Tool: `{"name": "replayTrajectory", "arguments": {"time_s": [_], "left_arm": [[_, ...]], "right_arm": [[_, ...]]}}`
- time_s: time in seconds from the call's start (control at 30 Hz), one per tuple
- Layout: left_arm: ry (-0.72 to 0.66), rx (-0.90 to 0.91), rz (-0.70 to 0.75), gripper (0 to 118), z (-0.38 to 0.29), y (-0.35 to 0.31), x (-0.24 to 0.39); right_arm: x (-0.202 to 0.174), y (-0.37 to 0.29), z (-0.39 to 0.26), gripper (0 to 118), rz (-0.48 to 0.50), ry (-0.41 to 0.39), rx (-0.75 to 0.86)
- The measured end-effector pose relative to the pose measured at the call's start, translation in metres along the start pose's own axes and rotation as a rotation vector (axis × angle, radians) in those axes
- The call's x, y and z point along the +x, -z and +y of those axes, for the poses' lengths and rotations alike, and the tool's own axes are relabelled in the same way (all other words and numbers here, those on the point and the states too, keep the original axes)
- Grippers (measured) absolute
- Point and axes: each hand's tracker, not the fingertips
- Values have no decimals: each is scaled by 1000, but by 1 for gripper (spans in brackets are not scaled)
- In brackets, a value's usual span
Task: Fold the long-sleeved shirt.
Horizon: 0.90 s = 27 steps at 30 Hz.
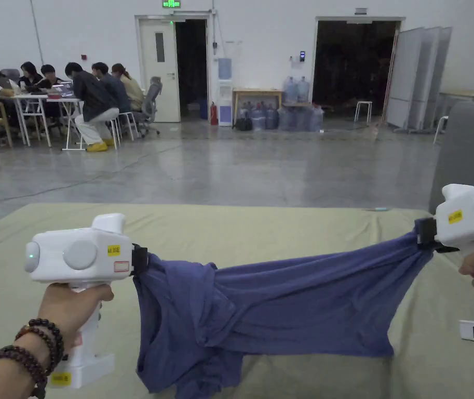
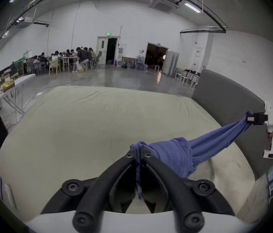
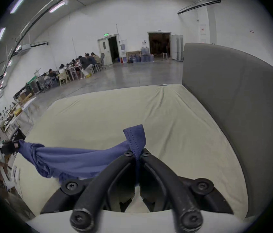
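Left hand-held gripper (image 1: 140,258): jaws closed, pinching a bunched edge of the shirt (image 1: 282,306). Right hand-held gripper (image 1: 424,232): jaws closed on a stitched hem of the same shirt. The blue shirt hangs stretched between the two, its lower folds sagging below the left hand-held gripper onto the bed (image 1: 261,228). The left hand (image 1: 69,306) wears beaded bracelets (image 1: 33,348). A grey headboard (image 3: 233,88) stands beyond the right hand-held gripper. Far beyond both, people sit at tables (image 1: 38,101).
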Motion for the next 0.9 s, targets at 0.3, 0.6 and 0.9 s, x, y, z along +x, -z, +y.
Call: {"name": "replayTrajectory", "arguments": {"time_s": [0.3,0.6,0.9], "left_arm": [[98,-111,-98,0,-173,-130,19],[78,-362,-98,0,-327,-182,26],[-41,-325,-87,45,-330,-193,12]], "right_arm": [[53,-95,-199,0,132,-37,-137],[75,-122,-358,0,124,-194,-492],[68,-129,-368,79,52,-198,-475]]}}
